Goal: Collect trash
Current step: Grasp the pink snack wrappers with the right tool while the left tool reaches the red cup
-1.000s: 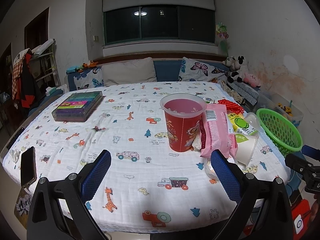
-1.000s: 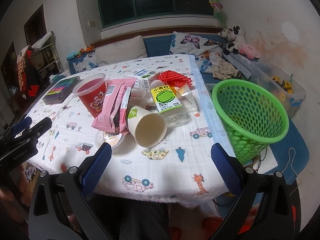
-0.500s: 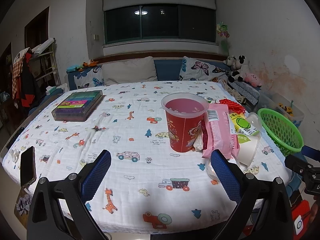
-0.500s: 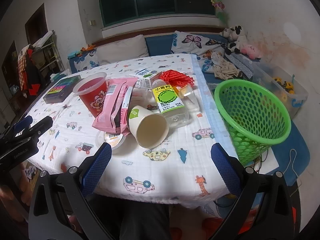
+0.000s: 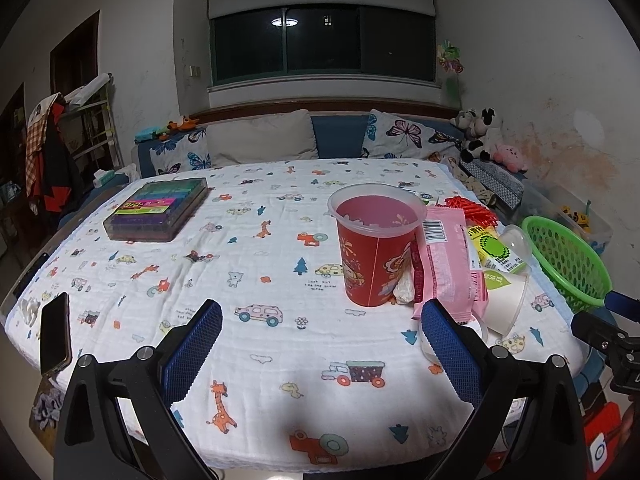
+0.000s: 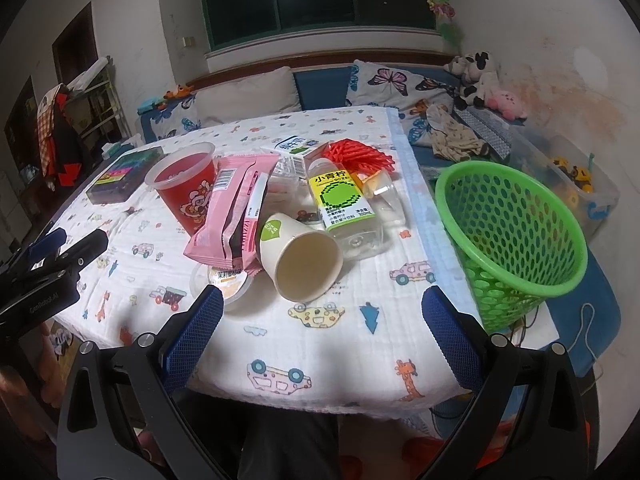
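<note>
Bench point(image 5: 280, 344) covered by white cartoon-print cloth, sofa with butterfly pillows behind.
Green basket point(image 6: 516, 236) off bench's right edge, upright, apparently empty; also seen at right in left view point(image 5: 568, 264).
Trash clustered on right half of bench:
- Red cup point(image 5: 376, 244) upright, clear rim, leftmost of pile point(image 6: 184, 184).
- Pink wrappers point(image 6: 232, 212) leaning against red cup's right side point(image 5: 444, 264).
- Paper cup point(image 6: 300, 256) on its side, mouth toward right camera, touching wrappers and bottle.
- Bottle point(image 6: 344, 200) lying flat, yellow-green label up, just right of paper cup.
- Red mesh point(image 6: 356, 156) behind bottle, near far right edge.
- Milk carton point(image 6: 292, 148) behind wrappers.
- Small lidded tub point(image 6: 224, 280) under front of wrappers, just ahead of right gripper's left finger.
- Clear plastic cup point(image 6: 384, 196) on its side beside bottle.
Colourful box point(image 5: 160, 208) far left on bench, well apart from pile.
Phone point(image 5: 54, 334) at bench's near-left edge.
Left gripper point(image 5: 320, 340) spread wide, holding nothing, low over near edge, facing red cup.
Right gripper point(image 6: 320, 328) spread wide, holding nothing, in front of paper cup, not touching it.
</note>
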The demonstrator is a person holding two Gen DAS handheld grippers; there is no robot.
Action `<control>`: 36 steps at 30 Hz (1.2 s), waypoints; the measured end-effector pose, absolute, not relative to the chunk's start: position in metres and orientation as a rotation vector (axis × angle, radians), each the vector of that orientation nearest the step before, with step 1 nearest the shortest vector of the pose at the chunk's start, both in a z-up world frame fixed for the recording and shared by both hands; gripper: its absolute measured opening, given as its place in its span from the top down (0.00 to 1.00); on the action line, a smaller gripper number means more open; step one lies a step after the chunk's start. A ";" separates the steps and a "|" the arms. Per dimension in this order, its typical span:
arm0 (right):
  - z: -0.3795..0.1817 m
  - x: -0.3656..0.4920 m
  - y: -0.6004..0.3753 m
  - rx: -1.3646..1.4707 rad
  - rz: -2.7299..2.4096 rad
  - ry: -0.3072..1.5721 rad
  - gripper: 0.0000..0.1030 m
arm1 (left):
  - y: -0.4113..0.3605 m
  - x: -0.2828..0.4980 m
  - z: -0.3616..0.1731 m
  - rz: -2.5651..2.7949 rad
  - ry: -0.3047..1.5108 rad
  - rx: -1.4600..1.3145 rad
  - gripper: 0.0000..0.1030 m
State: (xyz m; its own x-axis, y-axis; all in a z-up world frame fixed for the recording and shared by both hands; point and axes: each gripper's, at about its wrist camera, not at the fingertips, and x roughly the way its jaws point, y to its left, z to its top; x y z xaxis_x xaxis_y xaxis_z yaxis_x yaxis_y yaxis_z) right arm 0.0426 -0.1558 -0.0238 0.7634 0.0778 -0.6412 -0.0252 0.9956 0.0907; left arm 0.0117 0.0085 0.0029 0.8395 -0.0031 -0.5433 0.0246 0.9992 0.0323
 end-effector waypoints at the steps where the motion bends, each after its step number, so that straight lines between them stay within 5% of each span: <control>1: -0.024 0.043 -0.156 0.077 0.056 0.701 0.04 | 0.008 0.012 0.003 -0.015 0.575 0.040 0.06; 36: -0.020 0.122 -0.105 -0.007 0.244 0.757 0.04 | 0.043 0.054 0.001 0.046 0.625 0.010 0.06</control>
